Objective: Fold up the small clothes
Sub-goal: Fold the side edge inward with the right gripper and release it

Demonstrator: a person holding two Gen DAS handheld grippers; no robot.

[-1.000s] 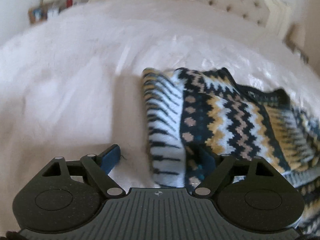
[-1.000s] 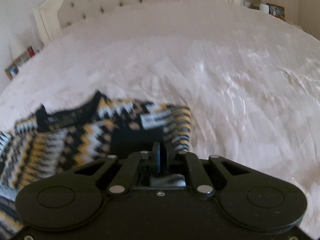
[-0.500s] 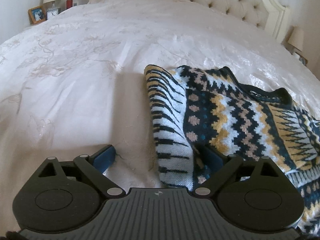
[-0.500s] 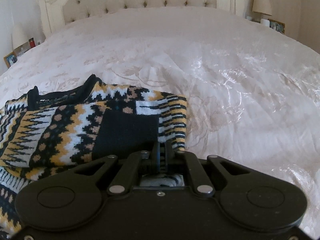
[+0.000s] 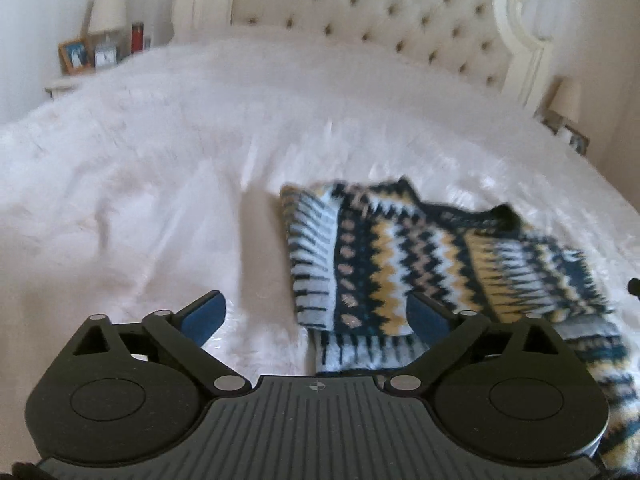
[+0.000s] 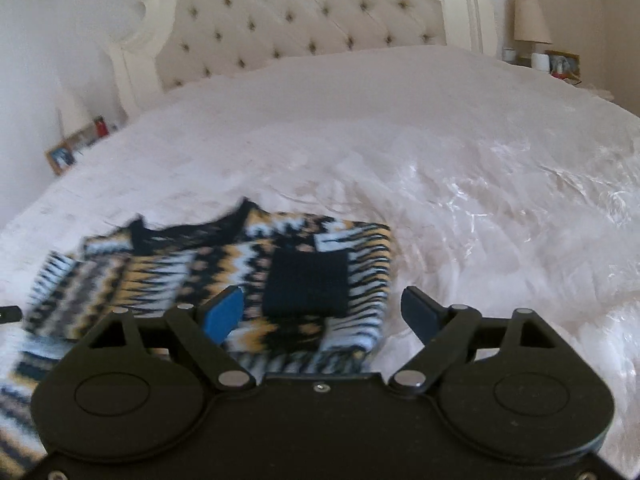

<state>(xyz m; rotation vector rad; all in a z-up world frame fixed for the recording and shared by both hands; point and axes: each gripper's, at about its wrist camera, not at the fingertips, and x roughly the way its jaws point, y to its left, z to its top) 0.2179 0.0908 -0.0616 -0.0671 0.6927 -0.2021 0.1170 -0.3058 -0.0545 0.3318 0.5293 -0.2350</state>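
A small knitted sweater (image 5: 400, 264) with navy, yellow, white and tan zigzag bands lies on the white bedspread, its sleeves folded in over the body. My left gripper (image 5: 316, 314) is open and empty just above the sweater's left edge. In the right wrist view the sweater (image 6: 224, 264) shows a black cuff panel (image 6: 306, 284) folded on top. My right gripper (image 6: 324, 314) is open and empty above the sweater's right edge.
The white bedspread (image 5: 160, 184) stretches all around the sweater. A tufted cream headboard (image 6: 304, 20) stands at the far end. Nightstands with lamps (image 5: 106, 12) and picture frames (image 6: 60, 158) flank the bed.
My right gripper has opened and let go of the sweater sleeve. Both grippers have lifted and drawn back from the sweater. The left gripper stays open.
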